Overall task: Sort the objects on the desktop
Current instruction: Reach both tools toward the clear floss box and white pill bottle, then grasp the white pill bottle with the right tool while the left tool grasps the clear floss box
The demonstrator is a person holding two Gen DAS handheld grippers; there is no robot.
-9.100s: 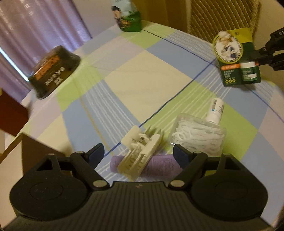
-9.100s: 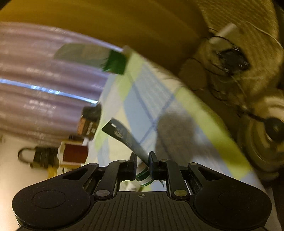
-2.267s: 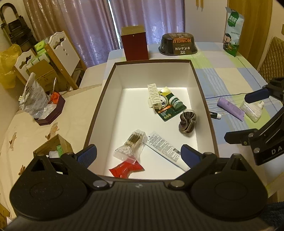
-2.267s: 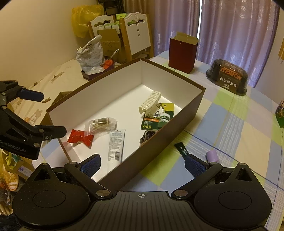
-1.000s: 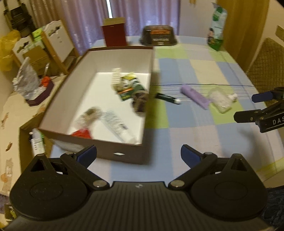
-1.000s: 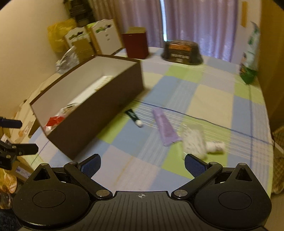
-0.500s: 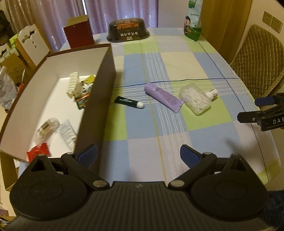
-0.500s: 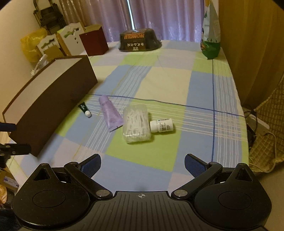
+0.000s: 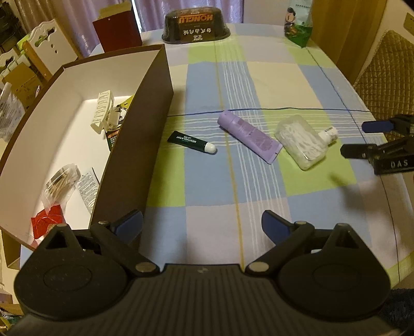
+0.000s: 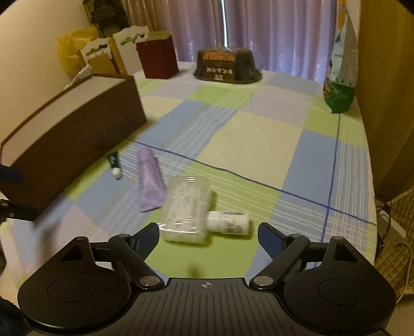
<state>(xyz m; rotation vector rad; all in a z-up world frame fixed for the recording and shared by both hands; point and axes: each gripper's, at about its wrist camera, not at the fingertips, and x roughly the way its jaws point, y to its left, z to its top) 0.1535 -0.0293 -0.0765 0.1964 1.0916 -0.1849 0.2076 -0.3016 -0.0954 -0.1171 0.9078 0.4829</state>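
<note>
A brown box [image 9: 145, 124] with a white inside stands at the left and holds a white hair clip [image 9: 102, 111], a swab packet [image 9: 60, 181], a red candy [image 9: 47, 219] and other items. On the checked cloth lie a dark green tube [image 9: 191, 141], a purple tube [image 9: 248, 135], a clear box of swabs [image 9: 301, 142] and a small white bottle [image 9: 328, 134]. My left gripper [image 9: 201, 223] is open and empty, near the box's front corner. My right gripper [image 10: 208, 234] is open, just short of the clear box [image 10: 186, 209] and the bottle [image 10: 229, 222].
At the table's far end are a black lidded bowl [image 9: 195, 24], a dark red carton [image 9: 117, 28] and a green snack bag [image 9: 297, 20]. A woven chair [image 9: 388, 64] stands past the right edge. Chairs and bags crowd the room to the left.
Both views swung from over the box to the tabletop items. My right gripper came lower and closer to the clear box and bottle. Both grippers stayed open.
</note>
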